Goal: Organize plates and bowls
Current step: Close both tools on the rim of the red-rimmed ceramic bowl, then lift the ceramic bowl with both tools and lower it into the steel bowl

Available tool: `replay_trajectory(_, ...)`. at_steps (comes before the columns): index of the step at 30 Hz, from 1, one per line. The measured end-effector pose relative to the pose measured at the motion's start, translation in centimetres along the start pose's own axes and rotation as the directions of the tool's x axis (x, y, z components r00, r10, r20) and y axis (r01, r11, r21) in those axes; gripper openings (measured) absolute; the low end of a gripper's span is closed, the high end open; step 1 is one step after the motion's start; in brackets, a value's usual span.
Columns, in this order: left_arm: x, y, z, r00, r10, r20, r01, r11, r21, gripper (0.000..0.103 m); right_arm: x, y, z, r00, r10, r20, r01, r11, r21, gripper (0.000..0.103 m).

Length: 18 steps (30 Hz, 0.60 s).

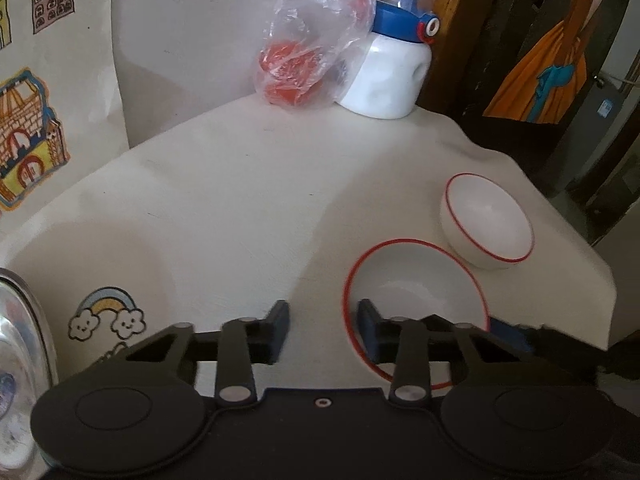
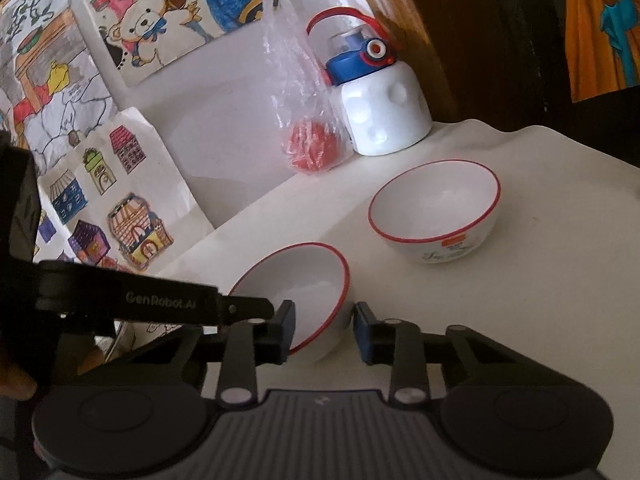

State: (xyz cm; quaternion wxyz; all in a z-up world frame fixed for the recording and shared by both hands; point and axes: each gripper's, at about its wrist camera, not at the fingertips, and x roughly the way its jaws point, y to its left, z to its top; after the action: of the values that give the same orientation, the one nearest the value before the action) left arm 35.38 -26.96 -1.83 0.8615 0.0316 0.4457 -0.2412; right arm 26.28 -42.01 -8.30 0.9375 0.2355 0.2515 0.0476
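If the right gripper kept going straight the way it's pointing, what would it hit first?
Most likely the near bowl: the right gripper already has that bowl's rim and wall between its fingers, so it would push into it at once. The far bowl sits off to the right, though depth is uncertain.

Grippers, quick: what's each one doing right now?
Left gripper: open, rim of the near bowl between its fingers, not clamped.
Right gripper: open, same bowl's rim between its fingers, not clamped.
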Motion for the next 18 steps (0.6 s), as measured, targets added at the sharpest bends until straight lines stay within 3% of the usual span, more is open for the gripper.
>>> replay_trajectory(2,-0.2,-0.4,-0.1,1.0,-0.014,0.001,0.014,1.0,0.005,0.017,-0.2,0.1,0.0,1.0,-0.011,0.007,0.011,1.0,0.003,0.025)
replay_trajectory(4,-0.4,-0.9,-0.3,1.0,-0.023,0.003,0.023,1.0,0.019,0.012,-0.4,0.4,0.0,1.0,-0.027,0.007,0.027,1.0,-0.005,0.023)
replay_trajectory(11,-2.1,-0.9,-1.3,0.999,-0.018,0.03,0.019,1.0,-0.016,0.012,-2.4,2.0,-0.8,0.999,-0.029,0.019,0.029,1.0,0.0,0.02)
replay_trajectory(18,-7.6,-0.7,-3.0,0.992,-0.032,0.121,0.035,0.999,-0.025,0.012,-6.7,6.0,-1.0,0.998,0.003,0.063,-0.001,0.999,-0.036,0.02)
